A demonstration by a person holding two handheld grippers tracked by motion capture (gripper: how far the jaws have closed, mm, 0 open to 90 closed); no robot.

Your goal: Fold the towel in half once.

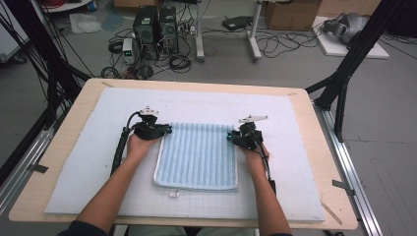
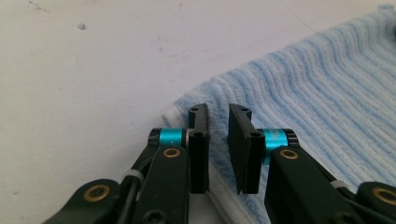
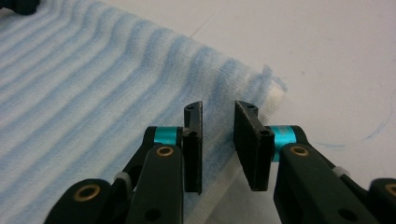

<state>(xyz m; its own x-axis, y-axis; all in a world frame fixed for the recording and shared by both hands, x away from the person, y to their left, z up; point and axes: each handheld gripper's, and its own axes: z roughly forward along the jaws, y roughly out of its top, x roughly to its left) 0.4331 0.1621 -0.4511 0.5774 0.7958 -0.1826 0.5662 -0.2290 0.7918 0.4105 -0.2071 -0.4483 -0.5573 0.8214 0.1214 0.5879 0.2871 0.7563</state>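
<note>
Towel [image 1: 196, 155] flat | L claw [image 2: 218, 122] narrow gap, far corner | R claw [image 3: 218, 119] same | grip unclear

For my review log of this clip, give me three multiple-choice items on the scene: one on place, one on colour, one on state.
1. Where are the two grippers?
A. at the towel's two far corners
B. at its near edge
C. off the table

2. What colour is the towel?
A. red
B. light blue with white edging
C. green

3. How does the towel lie?
A. crumpled in a heap
B. hanging over the table edge
C. flat

Key: 1 A, the left gripper and right gripper flank the far corners; 2 B, the towel shows it; 3 C, it lies flat on the white mat.
</note>
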